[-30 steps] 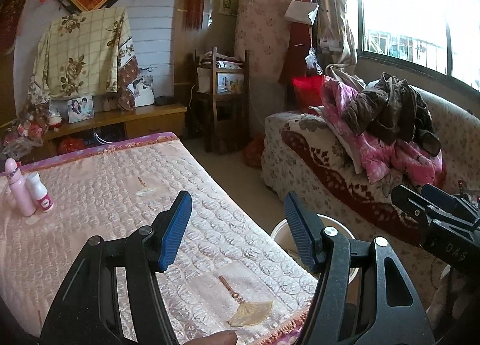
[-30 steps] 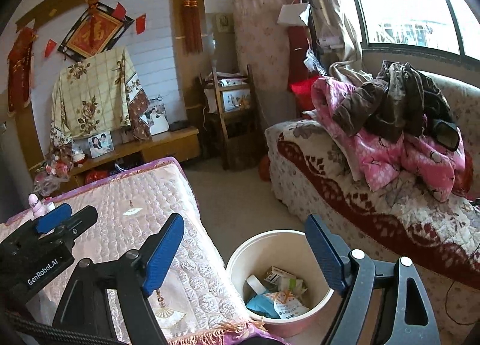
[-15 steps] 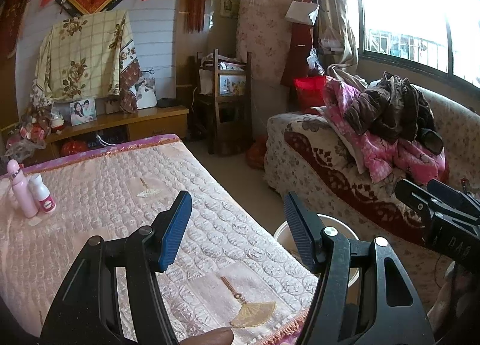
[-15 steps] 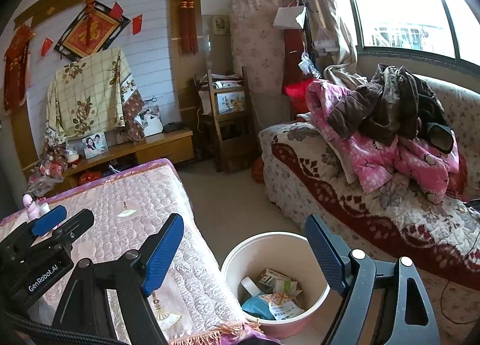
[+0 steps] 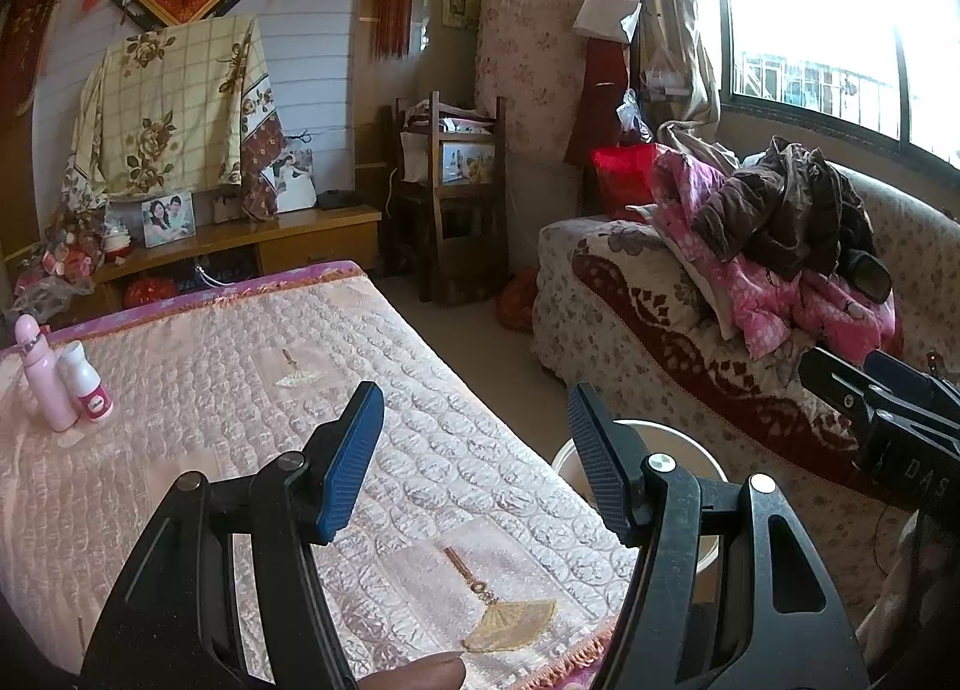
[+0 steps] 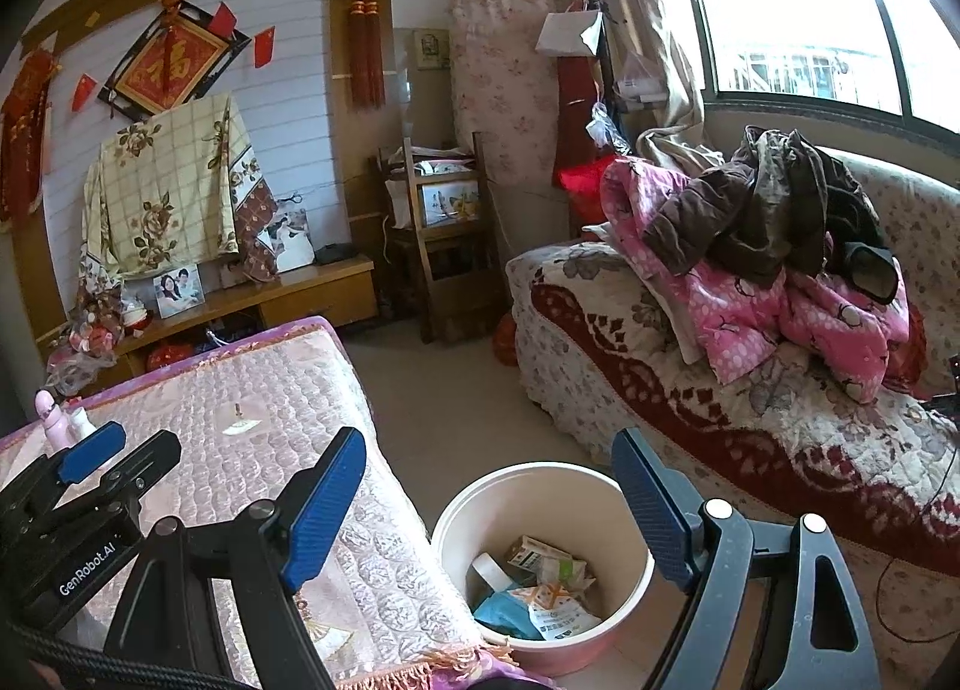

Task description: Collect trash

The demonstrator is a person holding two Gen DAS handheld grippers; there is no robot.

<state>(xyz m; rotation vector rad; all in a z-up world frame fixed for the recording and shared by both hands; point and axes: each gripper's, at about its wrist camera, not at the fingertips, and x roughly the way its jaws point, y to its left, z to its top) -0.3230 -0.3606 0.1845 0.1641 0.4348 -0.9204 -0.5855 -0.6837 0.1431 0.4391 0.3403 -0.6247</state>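
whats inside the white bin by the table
The white bin holds crumpled packets, a small carton and a blue wrapper. What lies beneath that litter is covered.

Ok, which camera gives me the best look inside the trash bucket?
The right wrist view: the trash bucket shows whole, with wrappers inside. The left wrist view catches only part of its rim behind a gripper finger.

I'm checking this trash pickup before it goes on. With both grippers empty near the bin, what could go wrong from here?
1. The two bottles standing on the table may not be trash, yet they are the only loose things there and could be binned by mistake.
2. The bin sits tight against the table's fringed edge; a low sweep by the right gripper might tip it and spill the wrappers.
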